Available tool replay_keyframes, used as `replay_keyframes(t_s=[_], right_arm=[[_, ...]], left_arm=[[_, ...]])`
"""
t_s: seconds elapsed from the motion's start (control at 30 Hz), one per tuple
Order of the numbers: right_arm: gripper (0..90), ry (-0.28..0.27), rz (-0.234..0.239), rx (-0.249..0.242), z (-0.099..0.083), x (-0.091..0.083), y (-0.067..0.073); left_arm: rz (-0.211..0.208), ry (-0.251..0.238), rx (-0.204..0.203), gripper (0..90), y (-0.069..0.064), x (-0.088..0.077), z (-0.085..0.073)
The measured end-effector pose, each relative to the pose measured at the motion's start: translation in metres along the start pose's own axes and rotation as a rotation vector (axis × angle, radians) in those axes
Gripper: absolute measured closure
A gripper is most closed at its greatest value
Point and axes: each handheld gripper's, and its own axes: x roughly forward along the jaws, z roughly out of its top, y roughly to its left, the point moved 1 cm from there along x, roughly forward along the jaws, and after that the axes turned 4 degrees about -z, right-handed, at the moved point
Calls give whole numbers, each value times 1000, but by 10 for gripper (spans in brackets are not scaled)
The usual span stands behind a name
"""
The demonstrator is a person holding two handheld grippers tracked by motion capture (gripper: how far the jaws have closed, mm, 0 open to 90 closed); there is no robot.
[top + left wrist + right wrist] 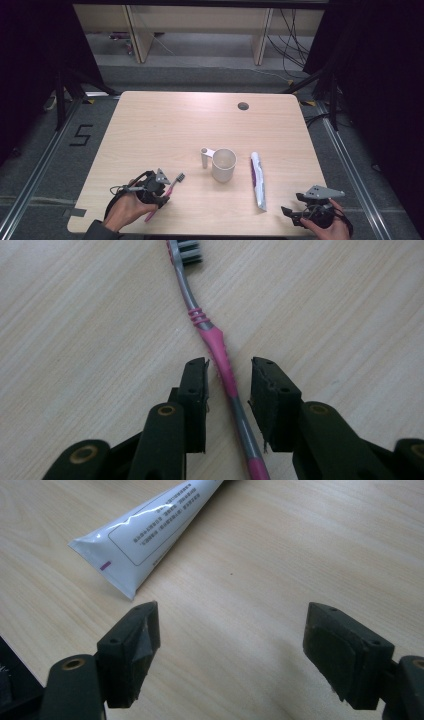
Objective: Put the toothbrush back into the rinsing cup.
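Note:
A pink and grey toothbrush [172,188] lies on the wooden table [165,125] at the front left, bristles pointing away. In the left gripper view its handle [215,342] runs between the jaws of my left gripper [229,377], with a small gap at each pad, so the gripper is open. From above, the left gripper [162,198] sits low over the handle. My right gripper [288,212] rests at the front right, its jaws [230,630] wide open over bare wood. A white toothpaste tube [257,180] lies just left of it, crimped end [150,535] nearest.
A white cup [223,165] with a handle stands mid-table between toothbrush and tube. A round cable hole [243,106] sits near the far edge. The table's front edge runs close under both hands. Dark floor and frame legs surround the table.

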Motion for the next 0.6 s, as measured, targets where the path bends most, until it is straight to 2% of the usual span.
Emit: replay_keyframes(t_s=[0.03, 0.13, 0.2, 0.3, 0.33, 0.37, 0.4, 0.43, 0.57, 0.6], right_arm=[[237, 0, 5, 1, 0, 0, 1], [237, 12, 8, 14, 0, -1, 2], [237, 13, 17, 8, 1, -1, 1], [237, 11, 16, 5, 1, -1, 1], [237, -3, 7, -28, 1, 0, -1], [237, -3, 17, -18, 1, 1, 1], [237, -17, 21, -38, 1, 2, -1], [237, -17, 21, -38, 1, 2, -1], [237, -4, 13, -30, 1, 1, 0], [237, 7, 22, 6, 1, 1, 3]], left_arm=[[-4, 16, -5, 685, 0, 2, 2], [-4, 18, -8, 694, 0, 4, 4], [-2, 50, 5, 704, 1, 6, 7], [-9, 70, 5, 734, 2, 8, 9], [-11, 77, 2, 734, 2, 8, 10], [-16, 93, 8, 750, 3, 9, 11], [-19, 94, -1, 755, 3, 9, 12], [-19, 94, -1, 763, 3, 9, 12], [-28, 121, -7, 782, 3, 10, 15], [-32, 132, -17, 790, 2, 10, 16]])
